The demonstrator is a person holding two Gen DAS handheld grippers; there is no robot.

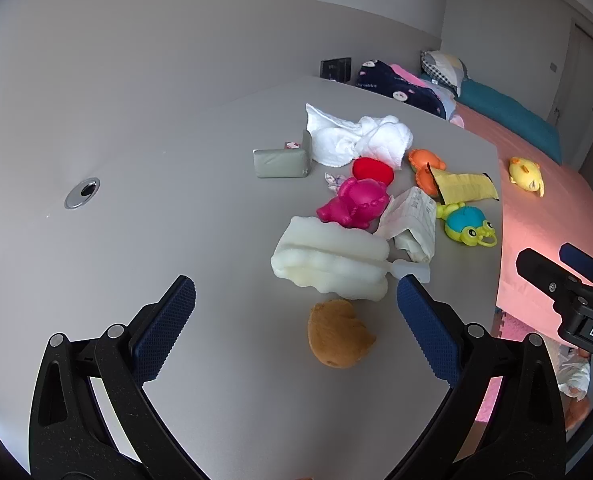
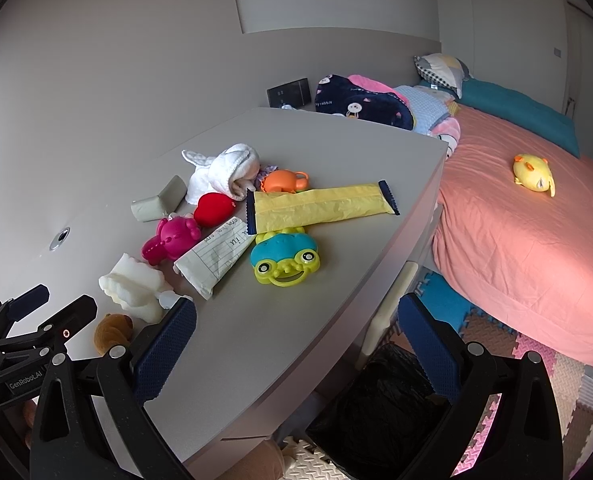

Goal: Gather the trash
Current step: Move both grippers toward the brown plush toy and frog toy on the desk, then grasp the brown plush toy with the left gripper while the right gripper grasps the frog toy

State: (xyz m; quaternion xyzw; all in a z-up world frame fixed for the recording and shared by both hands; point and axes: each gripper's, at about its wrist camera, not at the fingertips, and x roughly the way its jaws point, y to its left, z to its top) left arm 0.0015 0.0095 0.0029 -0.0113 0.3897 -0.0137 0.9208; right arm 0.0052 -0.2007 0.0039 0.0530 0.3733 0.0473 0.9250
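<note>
Right wrist view: the right gripper (image 2: 296,332) hangs over the table (image 2: 336,152) edge, jaws spread wide, gripping nothing, with the black-lined trash bin (image 2: 376,400) on the floor below. A yellow wrapper (image 2: 320,204) and folded lined paper (image 2: 216,256) lie among toys. The left gripper (image 1: 296,308) is also wide, empty, above a brown plush (image 1: 338,334)

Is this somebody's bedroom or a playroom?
Most likely a bedroom where a small child lives: a bed with a pink sheet and pillow, a grey desk strewn with plastic toys like the frog, foam floor mats.
</note>
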